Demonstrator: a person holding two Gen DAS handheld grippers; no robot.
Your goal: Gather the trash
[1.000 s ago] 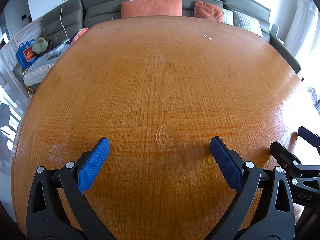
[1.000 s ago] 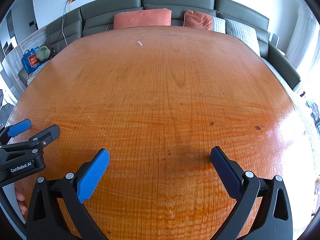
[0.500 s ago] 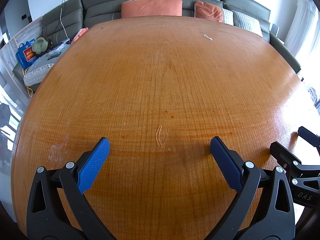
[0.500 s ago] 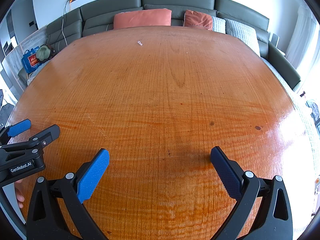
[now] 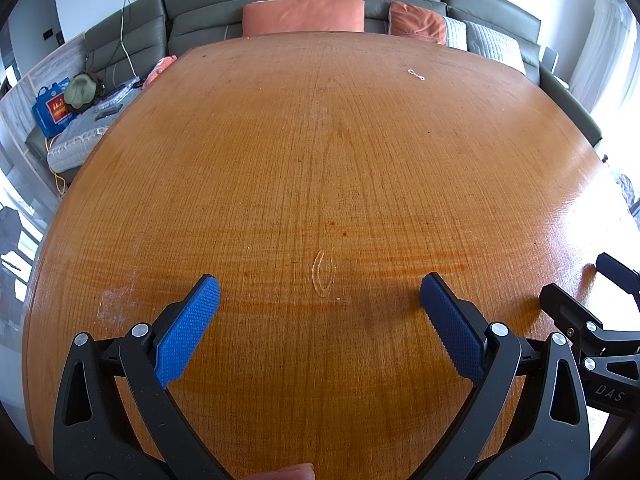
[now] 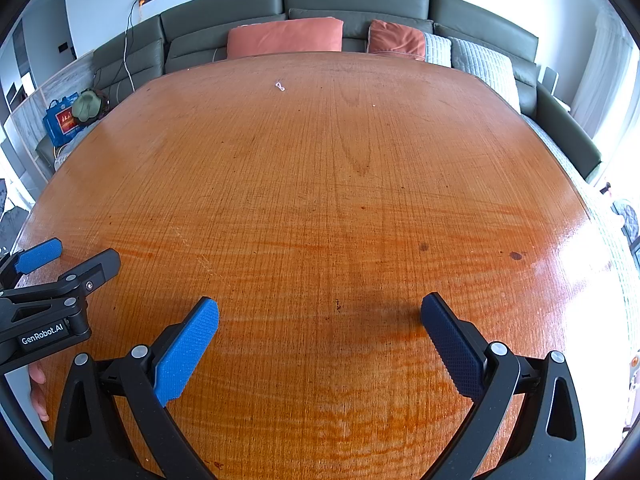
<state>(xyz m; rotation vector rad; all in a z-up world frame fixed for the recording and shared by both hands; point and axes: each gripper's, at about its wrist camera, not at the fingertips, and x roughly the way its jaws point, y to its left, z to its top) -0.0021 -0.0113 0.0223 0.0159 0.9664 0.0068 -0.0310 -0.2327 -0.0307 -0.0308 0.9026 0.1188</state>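
A small white twisted scrap point(image 5: 416, 75) lies far back on the round wooden table point(image 5: 280, 140); it also shows in the right wrist view point(image 6: 280, 87). A clear rubber-band-like loop point(image 5: 323, 276) lies just ahead of my left gripper point(image 5: 320, 304), which is open and empty above the near table edge. My right gripper point(image 6: 320, 320) is open and empty too, to the right of the left one. The right gripper shows at the right edge of the left wrist view point(image 5: 592, 296), and the left gripper at the left edge of the right wrist view point(image 6: 68, 260).
A grey sofa point(image 6: 356, 0) with orange cushions point(image 6: 285, 37) wraps behind the table. A blue bag point(image 5: 51, 106) and a green hat point(image 5: 80, 88) lie on the sofa at the left. A white smudge point(image 5: 114, 300) marks the table near the left edge.
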